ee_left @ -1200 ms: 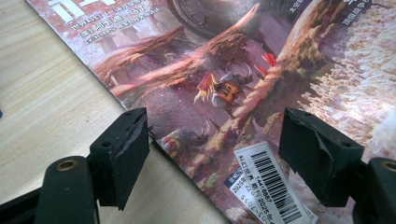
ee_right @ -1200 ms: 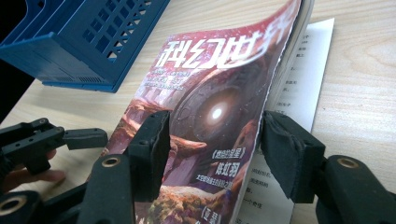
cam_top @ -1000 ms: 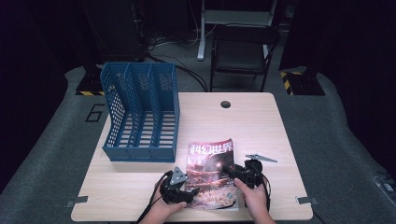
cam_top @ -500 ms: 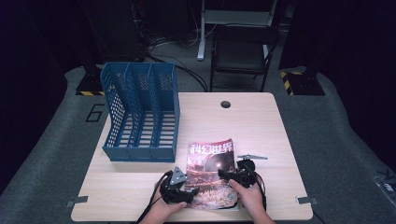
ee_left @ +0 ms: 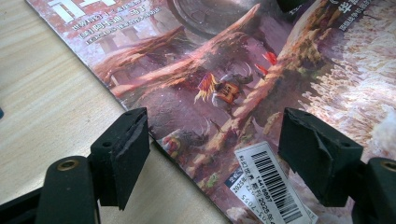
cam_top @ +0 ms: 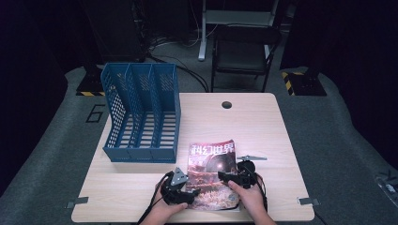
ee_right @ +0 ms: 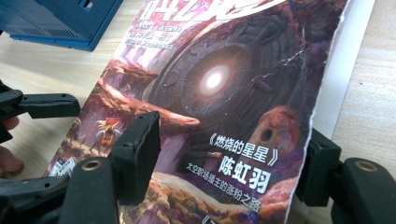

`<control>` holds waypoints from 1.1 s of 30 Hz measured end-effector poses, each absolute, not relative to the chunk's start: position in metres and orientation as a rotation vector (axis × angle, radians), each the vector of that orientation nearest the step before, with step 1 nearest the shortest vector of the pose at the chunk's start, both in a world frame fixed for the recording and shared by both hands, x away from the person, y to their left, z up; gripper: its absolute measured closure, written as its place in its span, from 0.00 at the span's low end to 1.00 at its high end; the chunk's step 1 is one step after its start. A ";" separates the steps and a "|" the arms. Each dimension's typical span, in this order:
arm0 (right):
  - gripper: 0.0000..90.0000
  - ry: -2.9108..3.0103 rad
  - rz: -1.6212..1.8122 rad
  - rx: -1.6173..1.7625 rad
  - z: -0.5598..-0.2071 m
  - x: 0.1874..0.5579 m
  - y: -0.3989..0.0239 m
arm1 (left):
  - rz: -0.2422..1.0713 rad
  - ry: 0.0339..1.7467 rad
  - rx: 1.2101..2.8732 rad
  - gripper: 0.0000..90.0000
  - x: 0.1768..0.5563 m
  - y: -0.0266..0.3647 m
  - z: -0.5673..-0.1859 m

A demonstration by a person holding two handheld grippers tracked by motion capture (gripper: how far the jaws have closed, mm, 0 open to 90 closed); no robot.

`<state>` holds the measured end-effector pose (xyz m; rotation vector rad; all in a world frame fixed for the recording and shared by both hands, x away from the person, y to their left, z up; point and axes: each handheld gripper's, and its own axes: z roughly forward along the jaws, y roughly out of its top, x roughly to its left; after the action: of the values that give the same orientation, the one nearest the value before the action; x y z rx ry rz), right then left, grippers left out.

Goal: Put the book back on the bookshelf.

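A magazine [cam_top: 212, 171] with a red-brown illustrated cover lies flat near the table's front edge. My left gripper [cam_top: 180, 190] is at its lower left corner. In the left gripper view this gripper [ee_left: 215, 154] is open: one jaw is over bare table, the other over the cover [ee_left: 233, 70] beside the barcode label. My right gripper [cam_top: 234, 177] is at the magazine's right edge. Its jaws [ee_right: 229, 163] have just been opening. One stands on the cover [ee_right: 210, 93], the other past the torn right edge, with the pages between them and no pad pressing.
A blue three-slot file rack [cam_top: 141, 112] lies on the table's left half, just behind the magazine's top left corner. A cable hole [cam_top: 226, 104] sits near the far edge of the wooden table [cam_top: 263, 126]. A dark chair [cam_top: 244, 51] stands beyond the table.
My right gripper has shifted a little left, onto the magazine's right edge, and its jaws stand wider. The left gripper and the magazine have stayed put.
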<state>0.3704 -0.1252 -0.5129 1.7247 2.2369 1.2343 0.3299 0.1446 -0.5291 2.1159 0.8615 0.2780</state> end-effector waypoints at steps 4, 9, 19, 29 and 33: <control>0.44 2.240 1.227 1.714 -0.513 0.370 -0.127 | 0.278 0.862 2.115 0.27 0.330 0.145 -0.529; 0.58 2.230 1.246 1.732 -0.515 0.372 -0.133 | 0.278 0.862 2.116 0.27 0.330 0.145 -0.529; 0.72 2.277 1.247 1.725 -0.516 0.372 -0.135 | 0.285 0.865 2.107 0.27 0.330 0.144 -0.530; 0.79 2.318 1.291 1.739 -0.517 0.374 -0.136 | 0.284 0.867 2.107 0.27 0.330 0.144 -0.530; 0.84 2.331 1.320 1.728 -0.516 0.375 -0.137 | 0.284 0.870 2.103 0.27 0.330 0.144 -0.530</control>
<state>0.3748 -0.1368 -0.5162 1.7277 2.3306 1.3204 0.3305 0.1439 -0.5295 2.1029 0.8698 0.2838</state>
